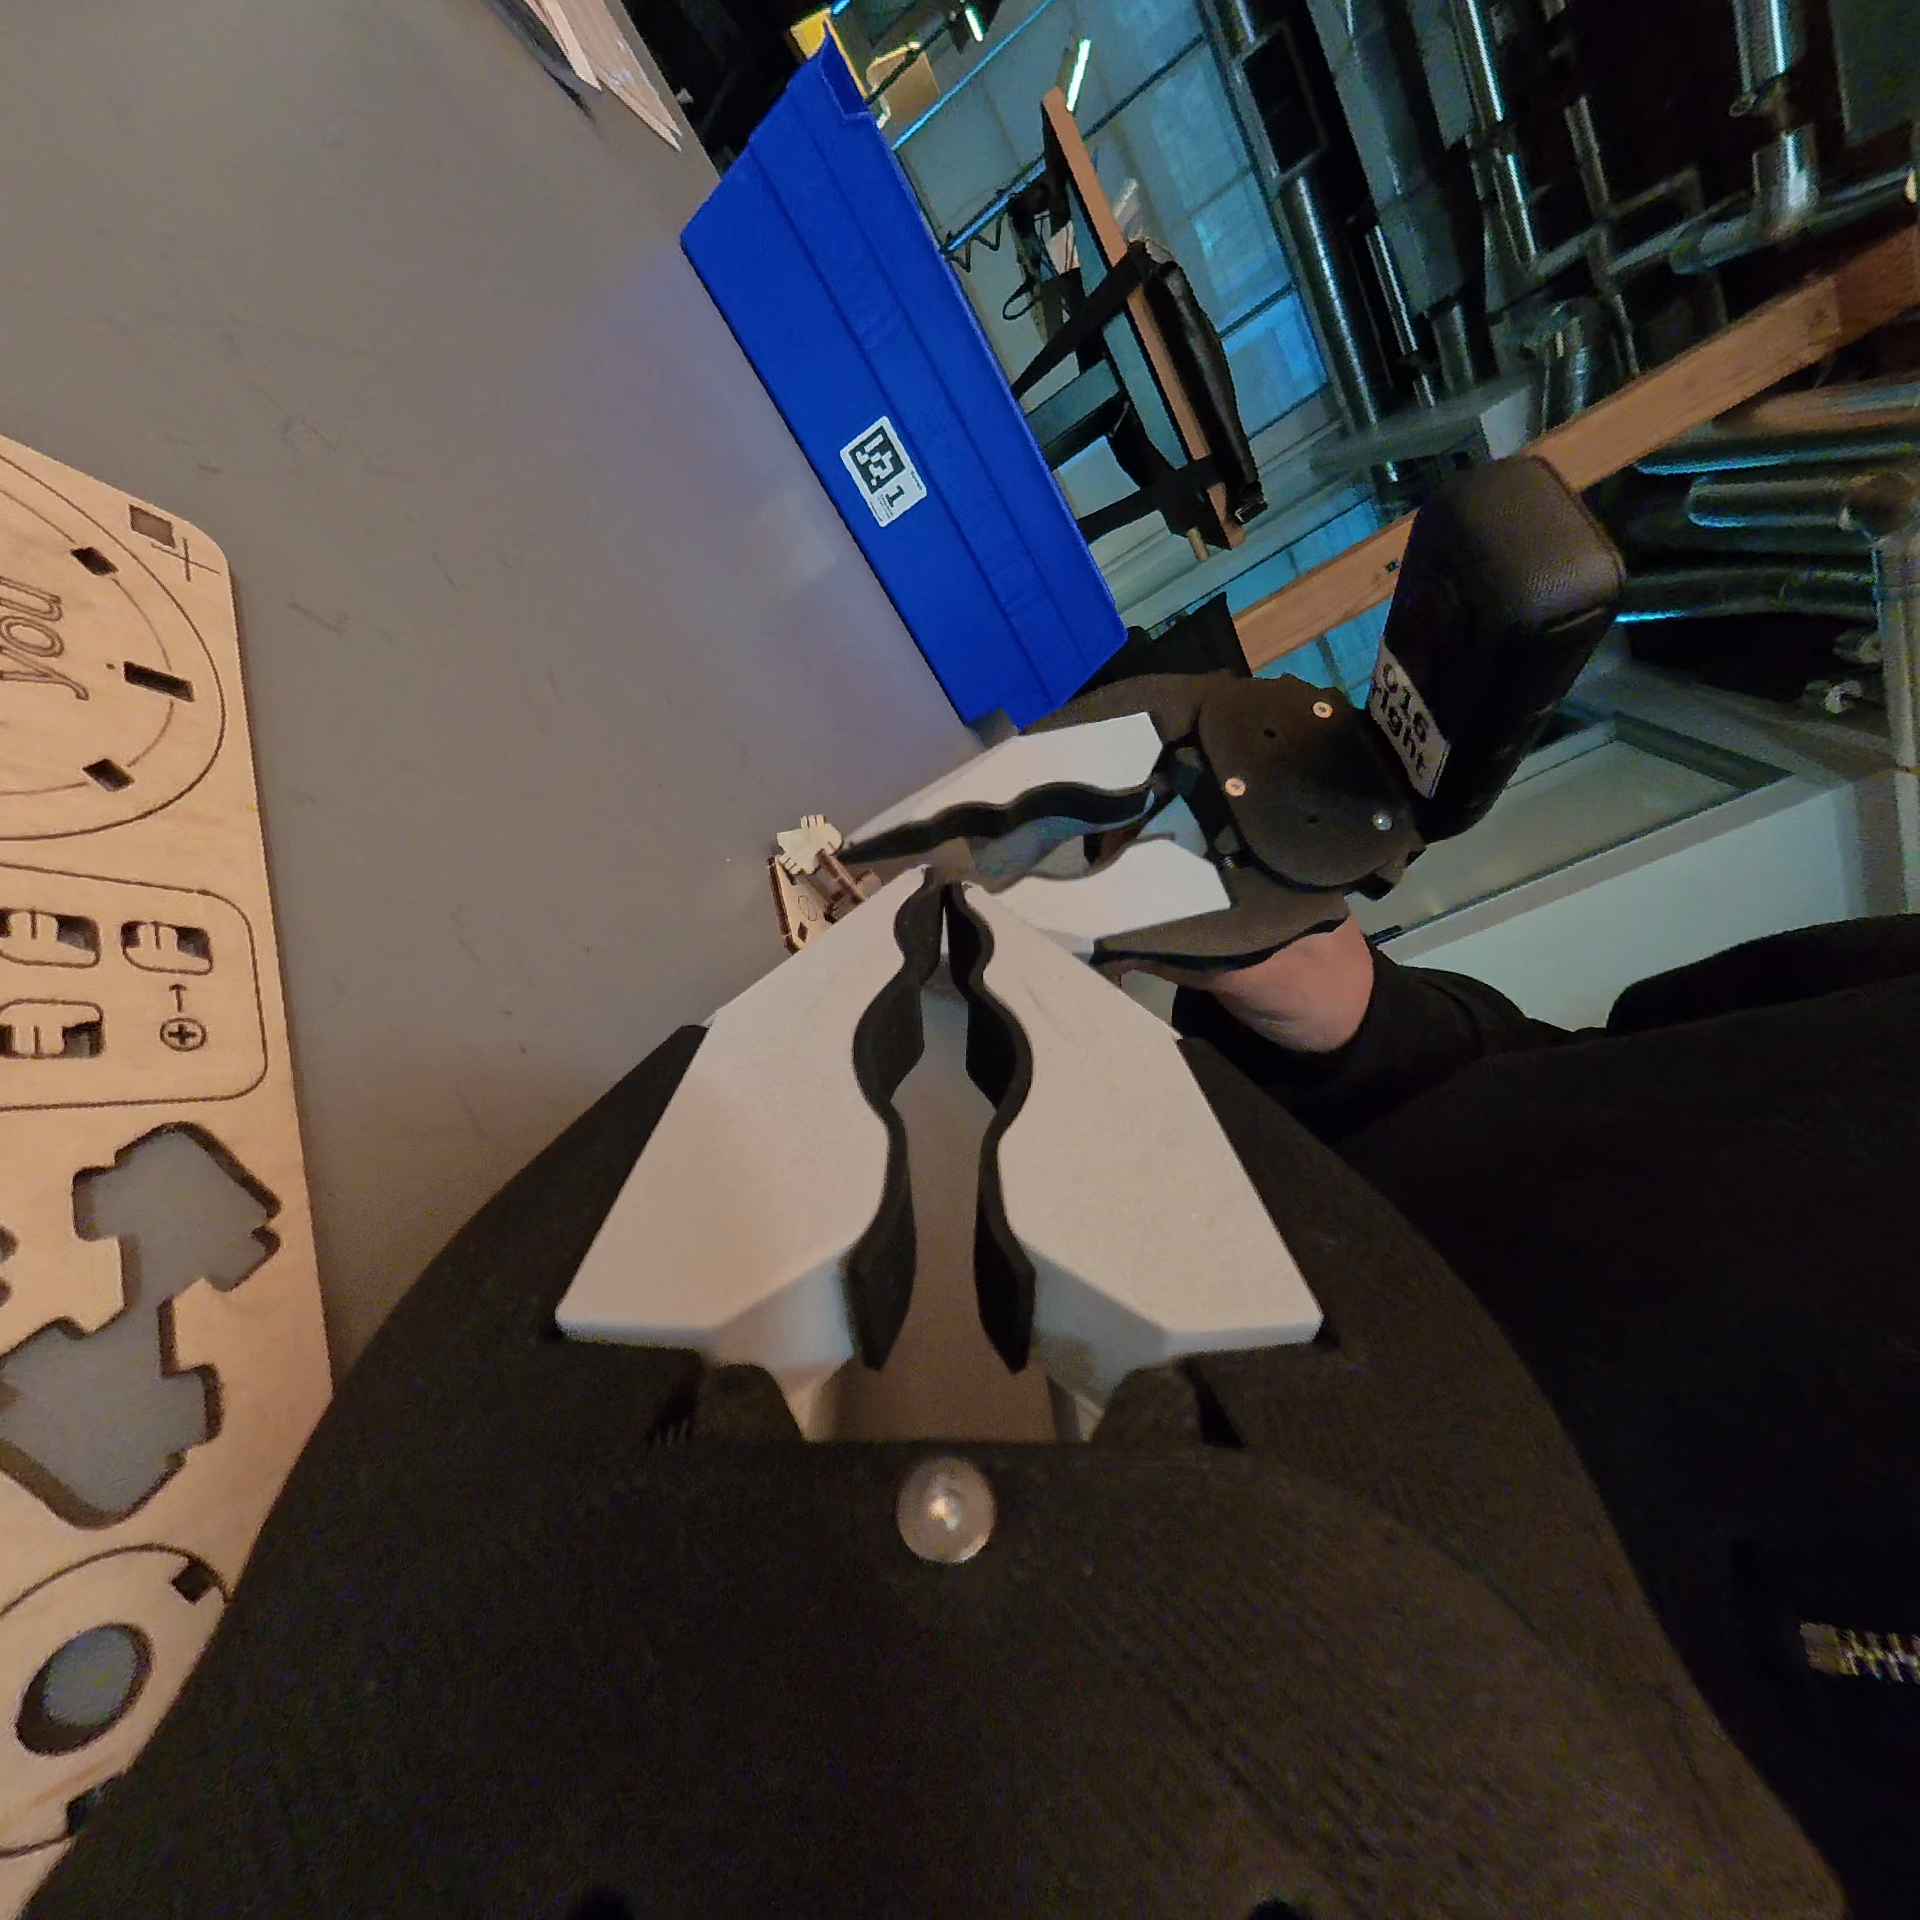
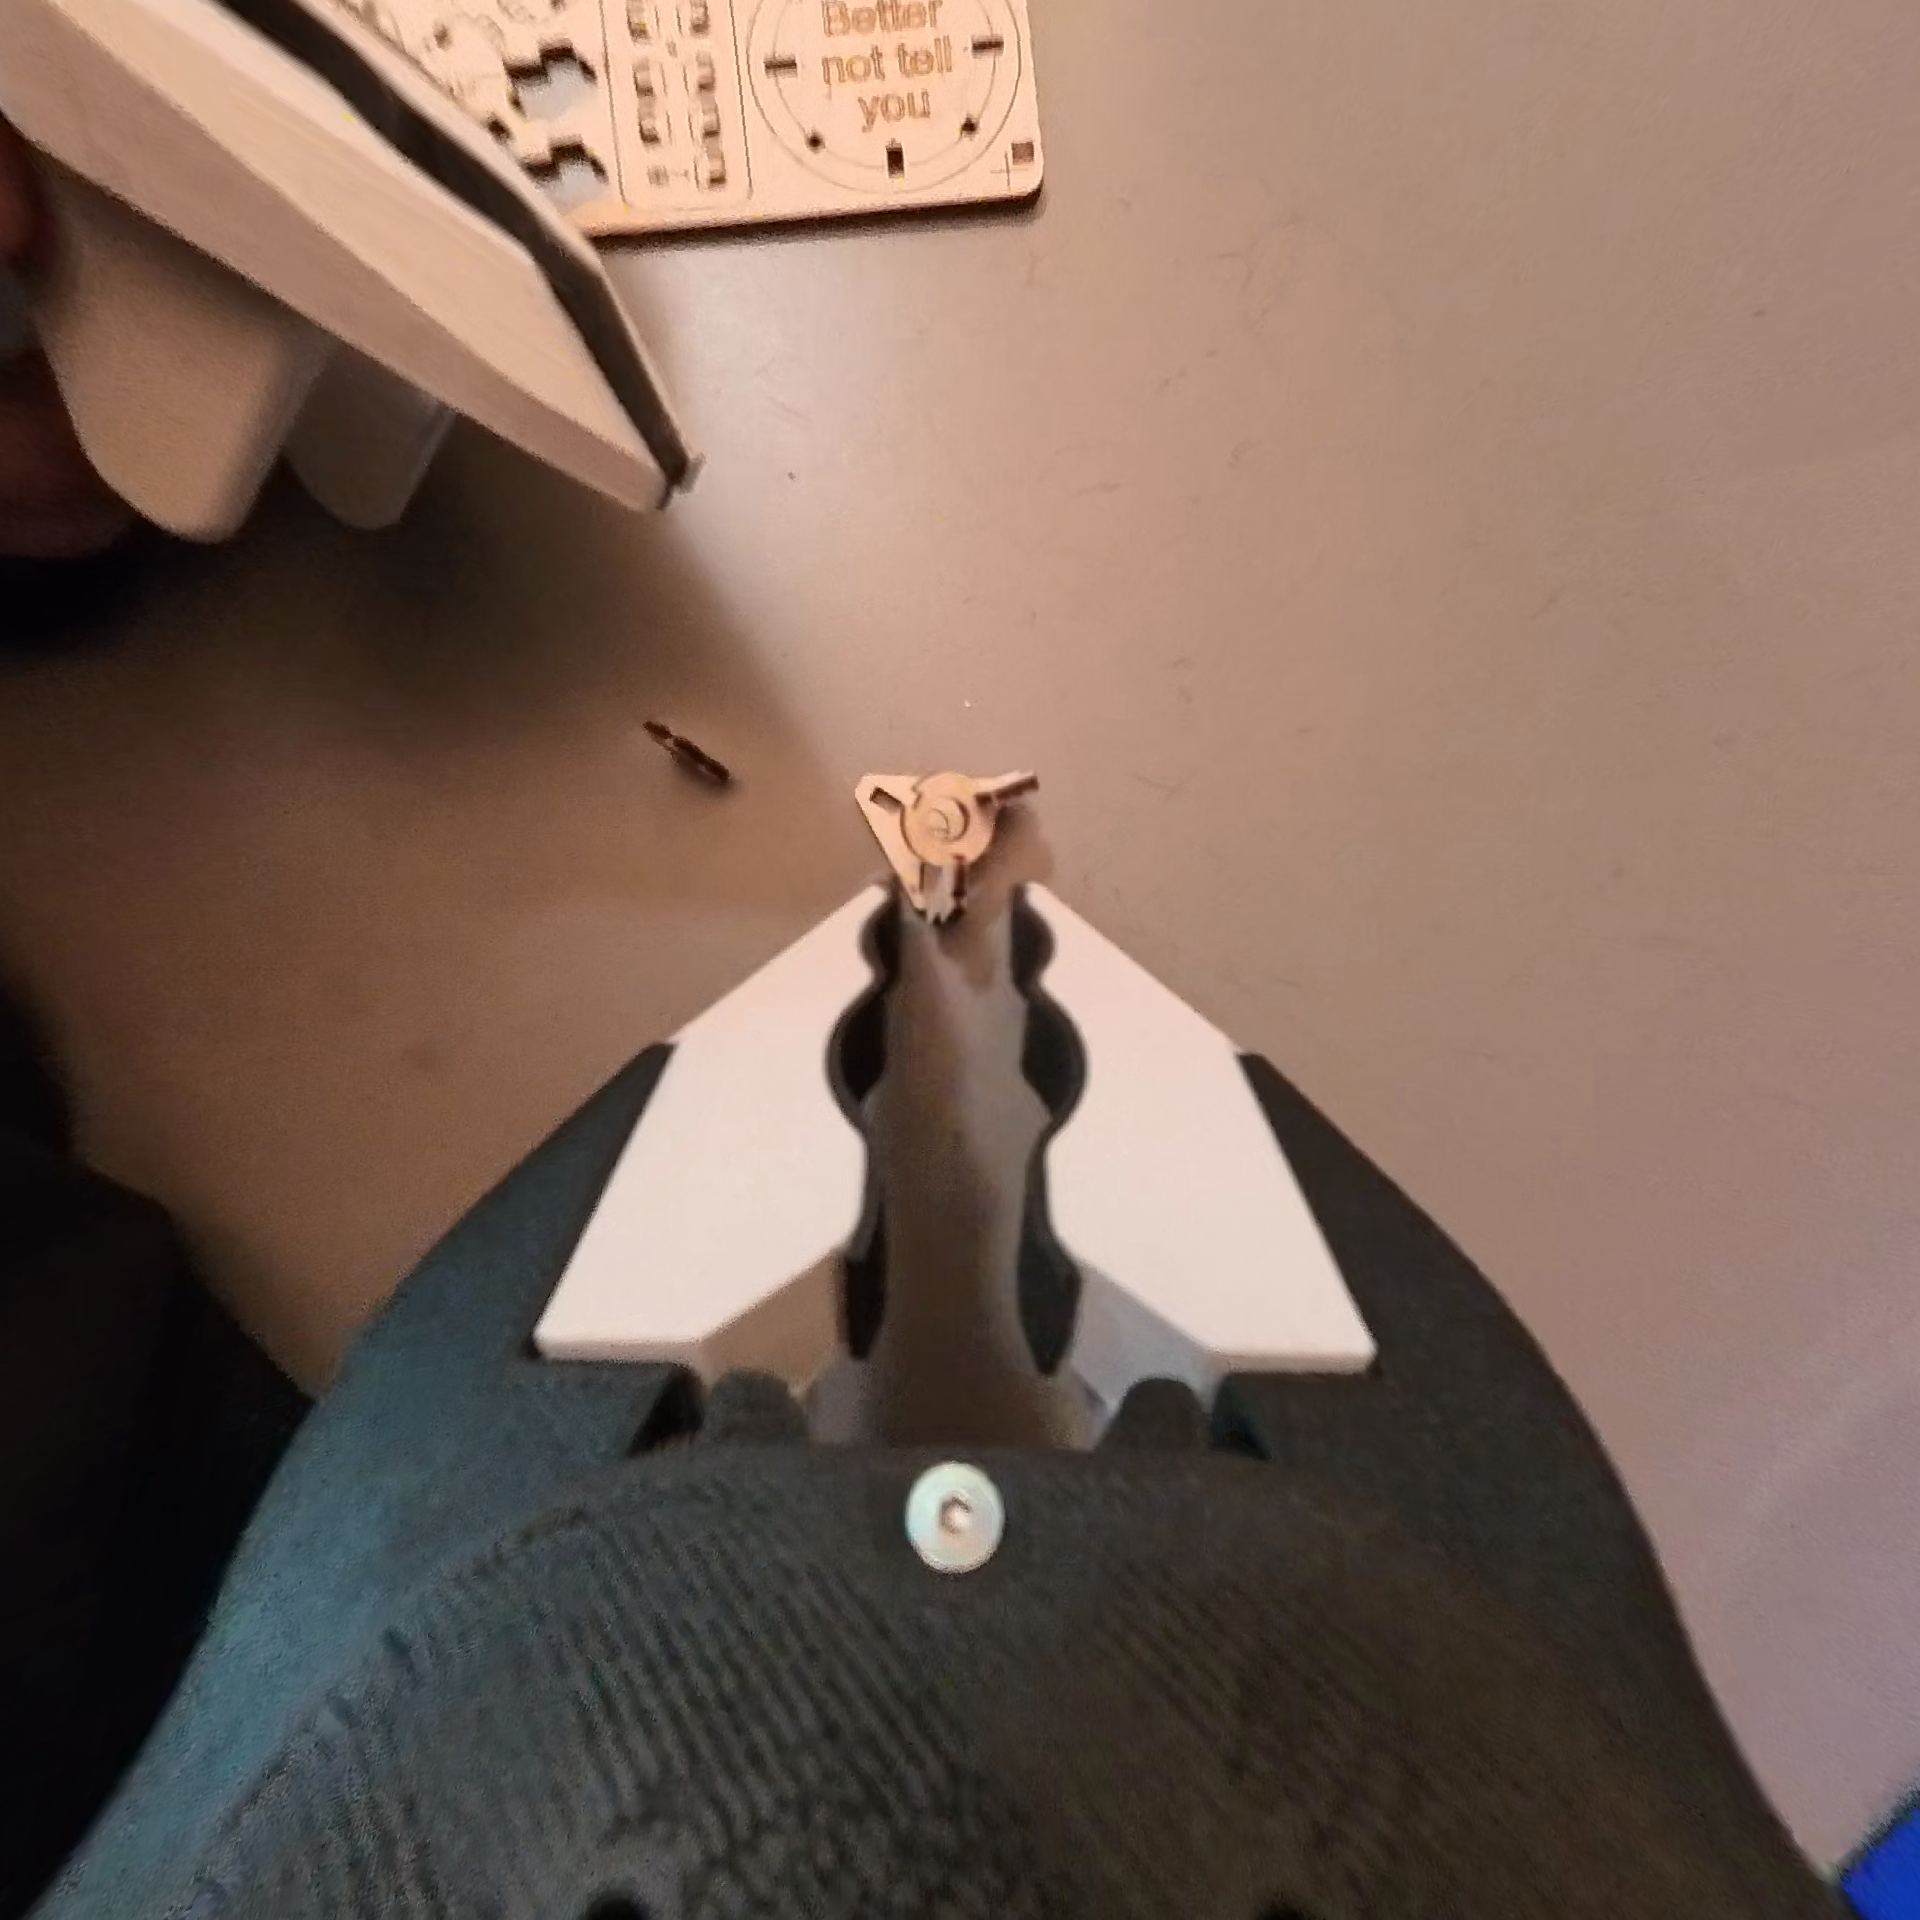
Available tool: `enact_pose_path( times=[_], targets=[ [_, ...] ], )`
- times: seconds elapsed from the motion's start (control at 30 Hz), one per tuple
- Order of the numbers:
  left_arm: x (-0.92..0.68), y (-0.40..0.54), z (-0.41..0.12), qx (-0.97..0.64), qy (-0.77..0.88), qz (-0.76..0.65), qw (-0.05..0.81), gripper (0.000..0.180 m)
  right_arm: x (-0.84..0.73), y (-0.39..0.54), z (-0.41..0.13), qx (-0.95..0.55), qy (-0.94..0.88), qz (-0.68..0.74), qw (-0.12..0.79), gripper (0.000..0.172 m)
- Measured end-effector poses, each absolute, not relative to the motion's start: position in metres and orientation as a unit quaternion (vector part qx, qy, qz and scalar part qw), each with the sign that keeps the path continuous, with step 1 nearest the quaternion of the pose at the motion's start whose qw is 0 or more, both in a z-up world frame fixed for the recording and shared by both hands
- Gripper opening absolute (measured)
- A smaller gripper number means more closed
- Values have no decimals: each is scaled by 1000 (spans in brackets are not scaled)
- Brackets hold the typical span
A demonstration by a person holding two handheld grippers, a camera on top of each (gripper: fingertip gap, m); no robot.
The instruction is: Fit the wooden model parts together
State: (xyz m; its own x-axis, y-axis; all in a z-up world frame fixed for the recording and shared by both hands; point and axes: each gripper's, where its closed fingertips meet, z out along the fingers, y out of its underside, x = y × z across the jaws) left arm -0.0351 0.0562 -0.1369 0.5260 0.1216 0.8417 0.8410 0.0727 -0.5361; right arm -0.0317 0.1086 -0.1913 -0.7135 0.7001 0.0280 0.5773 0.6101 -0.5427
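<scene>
The left gripper point(image 1: 940, 894) is hovering with fingers pressed together on nothing, just beside the right gripper point(image 2: 961, 914). The right one is pinching a small wooden model point(image 2: 935, 831) at its lower tip, above mid-bench point(image 2: 1455, 623). It looks light, stiff and fragile, and its flat plate looks the safest hold.

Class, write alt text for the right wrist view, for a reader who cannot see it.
The right gripper has its fingertips at a small triangular wooden assembly above a grey table. A tiny dark piece lies to its left, the other gripper's fingers reach in at upper left, and a laser-cut wooden sheet lies beyond.
</scene>
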Motion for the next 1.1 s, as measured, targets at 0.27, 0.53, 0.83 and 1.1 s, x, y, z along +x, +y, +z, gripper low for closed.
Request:
enact_pose_path(
  times=[0.27, 0.53, 0.83, 1.1],
  targets=[
    [-35, 56, -137, -615, -391, -292, 619, 0, -43, 101, -165, -383, -856, 336, 82, 29],
    [-35, 55, -135, -611, -389, -296, 623, 0, -49, 87, -162, -421, -818, 387, -55, 22],
    [-36, 55, -134, -606, -390, -301, 624, 0, -47, 87, -182, -352, -884, 306, -23, 26],
    [-36, 54, -134, -604, -391, -304, 625, 0, -45, 89, -186, -321, -901, 292, -7, 15]
  ],
)
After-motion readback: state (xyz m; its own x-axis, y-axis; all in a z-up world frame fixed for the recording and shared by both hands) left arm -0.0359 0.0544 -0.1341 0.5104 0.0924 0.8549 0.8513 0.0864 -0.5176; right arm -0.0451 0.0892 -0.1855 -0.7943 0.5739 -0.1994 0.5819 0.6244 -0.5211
